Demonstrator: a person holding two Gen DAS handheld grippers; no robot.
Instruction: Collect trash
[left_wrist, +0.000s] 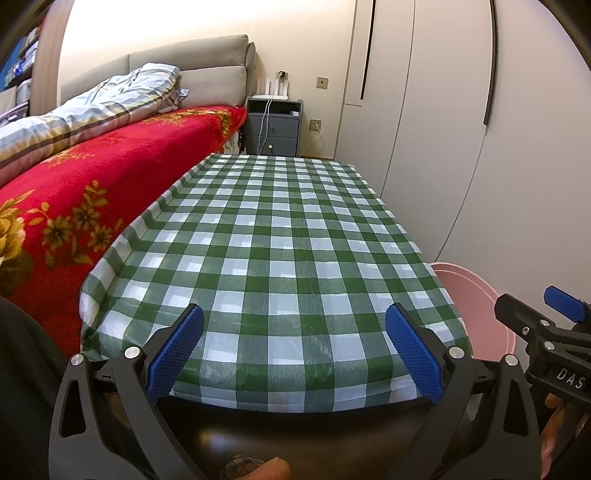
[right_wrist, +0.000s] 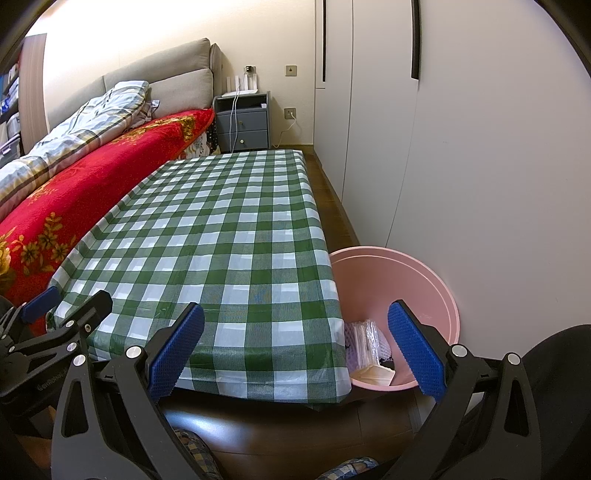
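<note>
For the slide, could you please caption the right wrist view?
Open right gripper facing a green-checked tablecloth, with wrappers in the round pink plastic bin beside it.

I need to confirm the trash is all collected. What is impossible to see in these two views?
- Bin, left wrist view: inside hidden by the table.
- Bin bottom, right wrist view: partly covered by the right tool and the tablecloth edge.
- Floor under the table: hidden in both views.

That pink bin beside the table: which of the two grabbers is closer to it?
Right. The right gripper hangs open at the table's near edge, its outer finger over the pink bin. The left gripper, also open, faces the tablecloth, farther away.
</note>
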